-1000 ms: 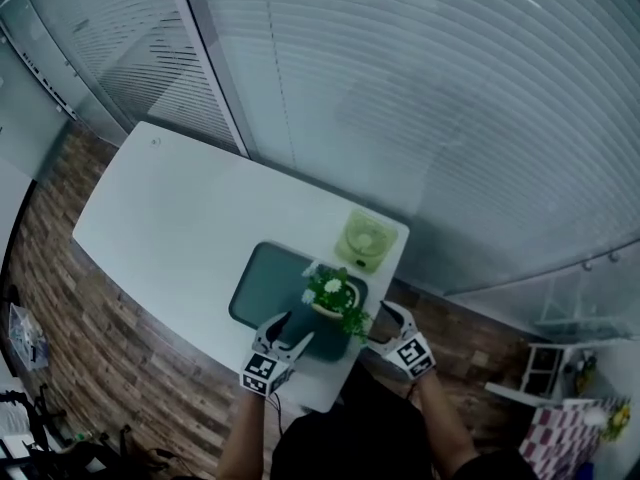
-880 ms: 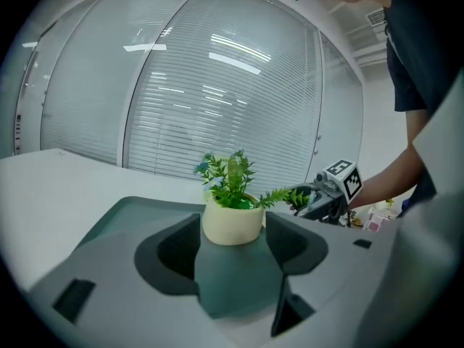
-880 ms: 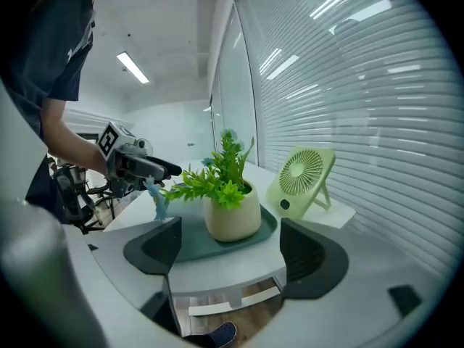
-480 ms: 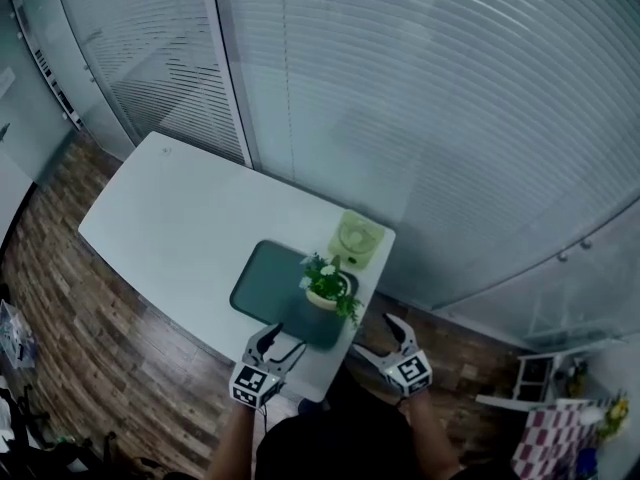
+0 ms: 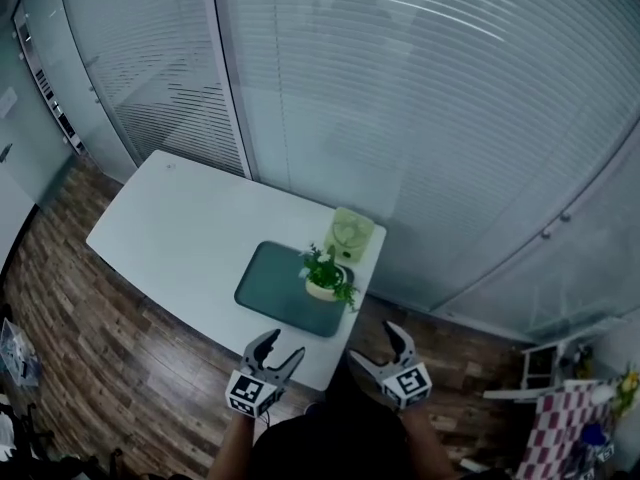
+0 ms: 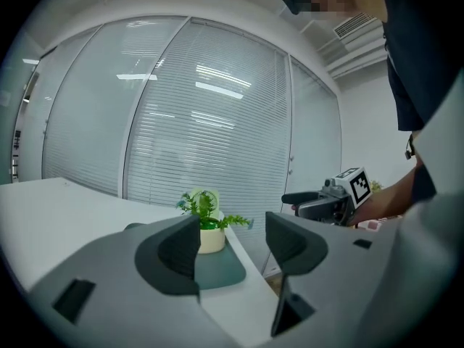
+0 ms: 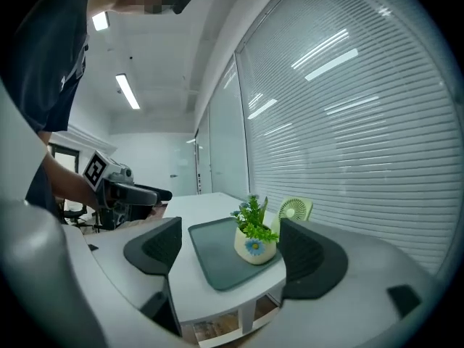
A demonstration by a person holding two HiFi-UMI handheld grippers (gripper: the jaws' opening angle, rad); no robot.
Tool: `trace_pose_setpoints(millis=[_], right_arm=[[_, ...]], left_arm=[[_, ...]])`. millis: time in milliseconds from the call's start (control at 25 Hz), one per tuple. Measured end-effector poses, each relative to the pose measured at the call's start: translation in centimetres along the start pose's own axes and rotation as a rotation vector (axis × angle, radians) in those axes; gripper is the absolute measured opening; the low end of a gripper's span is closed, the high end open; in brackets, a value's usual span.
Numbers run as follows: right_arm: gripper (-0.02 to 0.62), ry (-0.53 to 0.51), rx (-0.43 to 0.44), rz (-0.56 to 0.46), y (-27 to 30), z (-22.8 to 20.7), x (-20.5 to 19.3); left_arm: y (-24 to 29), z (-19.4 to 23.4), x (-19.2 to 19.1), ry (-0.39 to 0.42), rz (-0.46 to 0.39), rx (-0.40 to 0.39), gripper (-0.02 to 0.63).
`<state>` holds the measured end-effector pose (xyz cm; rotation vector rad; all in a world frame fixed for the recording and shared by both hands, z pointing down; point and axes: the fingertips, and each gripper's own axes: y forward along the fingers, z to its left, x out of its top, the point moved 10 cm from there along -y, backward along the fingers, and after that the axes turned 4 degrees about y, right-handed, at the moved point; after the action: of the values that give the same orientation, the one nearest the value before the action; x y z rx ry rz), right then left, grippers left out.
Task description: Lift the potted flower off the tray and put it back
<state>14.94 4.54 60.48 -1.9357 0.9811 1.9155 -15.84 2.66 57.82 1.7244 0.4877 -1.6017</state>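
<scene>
Both left gripper [image 5: 279, 349] and right gripper [image 5: 378, 346] gape empty; potted flower [image 5: 326, 276] on tray [image 5: 270, 284], fan [image 5: 347, 236] behind.

you wore a dark top [image 5: 340, 438] with short sleeves, and a small black camera [image 6: 292, 0] sat on your head. your left gripper [image 5: 280, 345] and right gripper [image 5: 375, 343] matched each other: from above, each had curved jaws in black and pale grey, and each carried a white cube [image 5: 250, 393] printed with black square markers. seen along their own jaws, the shells were smooth light grey, with darker grey scooped pads [image 6: 180, 246] and small dark rectangular slots [image 6: 72, 299] set into them.
</scene>
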Motion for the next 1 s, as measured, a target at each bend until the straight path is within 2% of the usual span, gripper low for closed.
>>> trace_pose_setpoints(millis=[160, 360, 480, 680, 880, 1000], right_arm=[[0.387, 0.001, -0.02, -0.001, -1.4, 1.3, 0.6], [0.387, -0.023, -0.002, -0.055, -2.3, 2.8, 2.1], [0.387, -0.036, 0.001, -0.082, -2.6, 3.6, 3.3], [0.387, -0.087, 0.009, -0.062, -3.7, 5.7, 3.7], [0.387, -0.12, -0.002, -0.057, -5.4, 7.2, 4.5], [0.387, -0.132, -0.013, -0.061, -6.3, 8.0, 5.1]], left_arm=[[-1.5, -0.9, 0.5, 0.023, -0.028, -0.006, 0.278], [-3.4, -1.2, 2.1, 0.003, -0.072, 0.007, 0.278], [-4.4, -1.2, 2.3, 0.023, -0.108, 0.008, 0.278], [-6.4, -3.2, 2.8, -0.032, -0.144, -0.005, 0.278], [-7.6, -5.1, 3.1, -0.049, -0.156, -0.033, 0.278], [-8.1, -5.9, 3.4, -0.023, -0.163, -0.043, 0.278]])
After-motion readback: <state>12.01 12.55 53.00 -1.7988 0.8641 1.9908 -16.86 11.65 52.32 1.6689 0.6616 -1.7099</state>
